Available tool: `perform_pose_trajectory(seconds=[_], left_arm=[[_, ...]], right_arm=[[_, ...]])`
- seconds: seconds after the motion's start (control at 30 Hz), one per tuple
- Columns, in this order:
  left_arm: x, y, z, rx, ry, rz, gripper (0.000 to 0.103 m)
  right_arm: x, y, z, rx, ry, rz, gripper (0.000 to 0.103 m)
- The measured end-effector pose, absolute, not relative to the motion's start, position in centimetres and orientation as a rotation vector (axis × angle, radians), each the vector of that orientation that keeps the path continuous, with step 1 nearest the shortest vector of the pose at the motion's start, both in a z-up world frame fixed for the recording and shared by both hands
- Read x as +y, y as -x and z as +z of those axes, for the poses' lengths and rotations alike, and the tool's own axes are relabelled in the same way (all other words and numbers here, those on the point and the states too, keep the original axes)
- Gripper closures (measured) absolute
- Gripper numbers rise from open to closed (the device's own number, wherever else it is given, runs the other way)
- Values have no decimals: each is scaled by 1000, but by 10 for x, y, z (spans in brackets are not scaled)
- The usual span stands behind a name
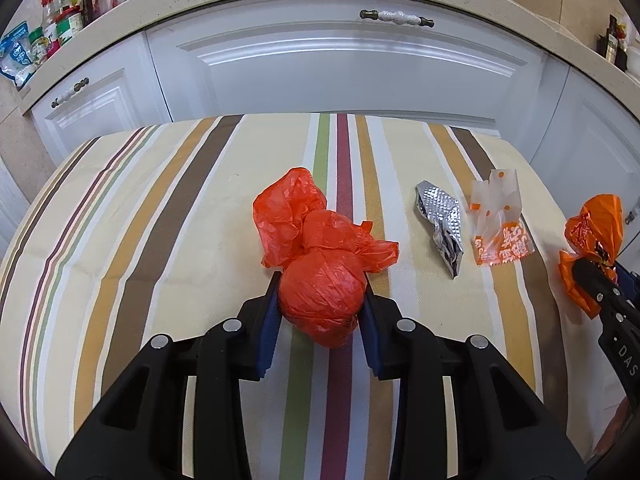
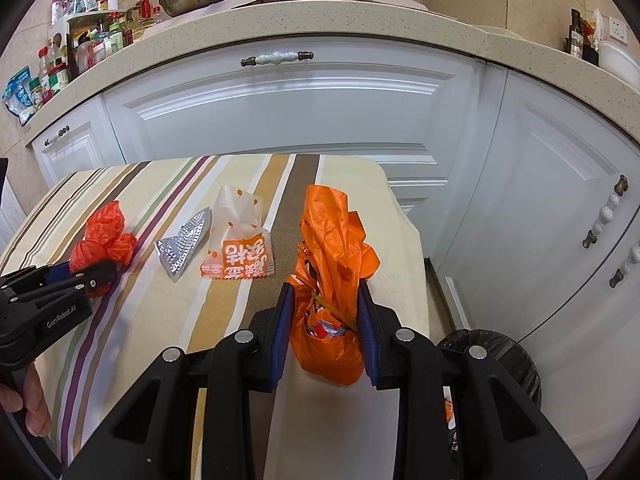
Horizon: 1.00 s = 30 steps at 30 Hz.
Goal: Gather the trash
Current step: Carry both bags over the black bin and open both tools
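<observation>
A crumpled red plastic bag [image 1: 292, 216] lies mid-table on the striped cloth [image 1: 160, 200], knotted into balls. My left gripper [image 1: 322, 280] is shut on its nearest ball, with the blue pads pressing both sides. The same bag [image 2: 106, 236] and left gripper [image 2: 86, 270] show at the left of the right wrist view. My right gripper [image 2: 324, 284] is shut on an upright orange bag [image 2: 332, 240] stuffed with wrappers, near the table's right edge. Between the two bags lie a silver foil wrapper [image 2: 184, 246] and a white and orange snack packet [image 2: 240, 248].
White cabinet doors [image 2: 280, 112] stand right behind the table, under a speckled counter crowded with jars [image 2: 60, 68]. A round bin with a black liner [image 2: 492, 352] sits on the floor below the table's right edge. A person's hand [image 2: 36, 412] holds the left gripper.
</observation>
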State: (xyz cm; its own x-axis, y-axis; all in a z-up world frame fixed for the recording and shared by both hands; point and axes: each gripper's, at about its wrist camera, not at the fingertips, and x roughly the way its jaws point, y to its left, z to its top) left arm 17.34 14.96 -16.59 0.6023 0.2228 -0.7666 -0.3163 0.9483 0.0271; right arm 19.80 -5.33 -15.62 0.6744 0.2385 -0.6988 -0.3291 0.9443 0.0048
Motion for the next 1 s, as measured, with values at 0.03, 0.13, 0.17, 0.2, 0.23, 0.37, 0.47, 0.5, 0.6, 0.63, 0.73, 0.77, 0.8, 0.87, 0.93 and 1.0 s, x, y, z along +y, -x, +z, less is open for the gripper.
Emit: perform_pose_trajectory(seconds=[0.03, 0.13, 0.17, 0.2, 0.23, 0.37, 0.47, 0.5, 0.6, 0.63, 0.73, 0.77, 0.8, 0.87, 0.93, 1.0], left_arm=[[150, -173, -166, 870, 115, 314, 69], [149, -169, -165, 864, 105, 321, 69], [148, -167, -164, 857, 94, 326, 69], [148, -166, -162, 851, 86, 330, 69], [146, -164, -160, 844, 77, 334, 69], [140, -156, -152, 815, 55, 335, 69], [131, -149, -144, 790, 31, 329, 69], [127, -147, -141, 783, 26, 322, 69], [110, -139, -133, 767, 14, 290, 69], [105, -138, -132, 763, 9, 279, 69], [77, -132, -126, 748, -19, 223, 69], [67, -132, -124, 745, -28, 204, 69], [58, -131, -124, 744, -37, 186, 69], [37, -131, -124, 743, -55, 146, 69], [15, -131, -124, 741, -75, 108, 69], [-12, -133, -125, 742, -94, 60, 69]], right_arm=[[-53, -197, -156, 766, 127, 319, 72], [-53, -196, -156, 763, 127, 315, 72], [-53, -195, -155, 761, 127, 313, 72], [-53, -193, -154, 757, 127, 311, 72], [-54, -192, -153, 753, 128, 309, 72], [-58, -185, -147, 731, 127, 295, 72], [-66, -178, -142, 717, 123, 282, 72], [-69, -176, -141, 713, 122, 276, 72], [-82, -171, -138, 703, 116, 252, 72], [-87, -169, -137, 702, 115, 244, 72], [-108, -164, -134, 699, 106, 208, 72], [-114, -162, -134, 699, 103, 196, 72], [-123, -160, -133, 700, 98, 181, 72], [-140, -156, -134, 702, 92, 150, 72], [-159, -152, -135, 707, 84, 118, 72], [-177, -149, -136, 714, 77, 85, 72]])
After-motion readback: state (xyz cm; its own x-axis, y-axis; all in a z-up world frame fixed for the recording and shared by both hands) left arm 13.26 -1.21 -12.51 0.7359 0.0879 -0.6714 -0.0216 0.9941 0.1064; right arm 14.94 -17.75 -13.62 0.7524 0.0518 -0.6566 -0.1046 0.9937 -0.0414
